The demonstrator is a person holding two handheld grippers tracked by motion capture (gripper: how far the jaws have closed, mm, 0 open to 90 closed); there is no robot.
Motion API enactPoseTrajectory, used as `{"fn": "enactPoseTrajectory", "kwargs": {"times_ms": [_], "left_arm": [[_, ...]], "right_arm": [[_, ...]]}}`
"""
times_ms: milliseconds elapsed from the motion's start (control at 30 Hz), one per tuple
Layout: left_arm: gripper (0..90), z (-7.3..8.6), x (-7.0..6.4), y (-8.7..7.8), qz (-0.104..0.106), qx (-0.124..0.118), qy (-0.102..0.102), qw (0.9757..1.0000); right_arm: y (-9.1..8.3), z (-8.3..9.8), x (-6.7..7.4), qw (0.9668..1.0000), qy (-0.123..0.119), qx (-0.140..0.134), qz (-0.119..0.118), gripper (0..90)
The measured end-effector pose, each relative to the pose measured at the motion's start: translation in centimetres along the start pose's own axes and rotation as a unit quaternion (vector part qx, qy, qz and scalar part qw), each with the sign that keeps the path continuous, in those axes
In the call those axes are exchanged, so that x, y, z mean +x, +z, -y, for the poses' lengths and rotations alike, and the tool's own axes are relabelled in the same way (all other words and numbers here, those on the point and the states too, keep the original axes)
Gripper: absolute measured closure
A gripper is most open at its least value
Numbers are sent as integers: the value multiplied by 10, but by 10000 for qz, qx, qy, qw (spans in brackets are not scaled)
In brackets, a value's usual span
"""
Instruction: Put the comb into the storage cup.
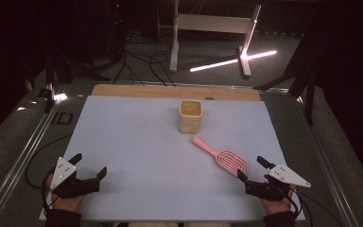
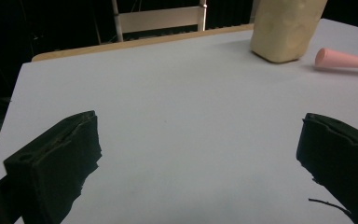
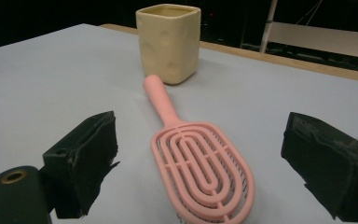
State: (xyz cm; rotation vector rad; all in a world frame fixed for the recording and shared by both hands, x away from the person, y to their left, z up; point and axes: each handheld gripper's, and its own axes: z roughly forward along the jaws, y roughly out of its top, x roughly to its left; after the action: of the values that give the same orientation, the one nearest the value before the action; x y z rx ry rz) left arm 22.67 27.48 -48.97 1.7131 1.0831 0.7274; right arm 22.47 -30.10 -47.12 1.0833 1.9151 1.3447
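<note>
Grippers at near edge of bench [image 1: 123,142], both resting low. Left gripper [image 1: 90,165] jaws spread, nothing between. Right gripper [image 1: 252,168] jaws spread, just short of pink hairbrush [image 1: 222,156] head. Farther back, cream square cup [image 1: 190,115] upright near brush handle tip.

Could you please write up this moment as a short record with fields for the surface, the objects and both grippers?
surface: pale sheet on the table
hairbrush: pink, lying flat, handle pointing toward the cup
cup: cream, square, upright, beyond the brush handle, apart from it
left gripper: open, holding nothing, over the near left of the sheet
right gripper: open, holding nothing, just short of the brush head, which lies between its jaws in the right gripper view
contact: neither gripper touches anything
</note>
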Motion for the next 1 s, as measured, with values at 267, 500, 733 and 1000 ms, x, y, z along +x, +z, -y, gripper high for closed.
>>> {"fn": "enactPoseTrajectory", "kwargs": {"times_ms": [267,500,733,1000], "left_arm": [[0,0,0,1,-6,9,15,10000],[0,0,0,1,-11,5,19,10000],[0,0,-1,1,-12,5,15,10000],[0,1,-1,2,-13,27,29,10000]], "right_arm": [[2,0,4,10000,-25,15,-67,104],[5,-1,8,9999,-49,16,-131,105],[7,0,12,9998,-70,30,-203,105],[11,0,15,9995,-21,48,-323,106]]}}
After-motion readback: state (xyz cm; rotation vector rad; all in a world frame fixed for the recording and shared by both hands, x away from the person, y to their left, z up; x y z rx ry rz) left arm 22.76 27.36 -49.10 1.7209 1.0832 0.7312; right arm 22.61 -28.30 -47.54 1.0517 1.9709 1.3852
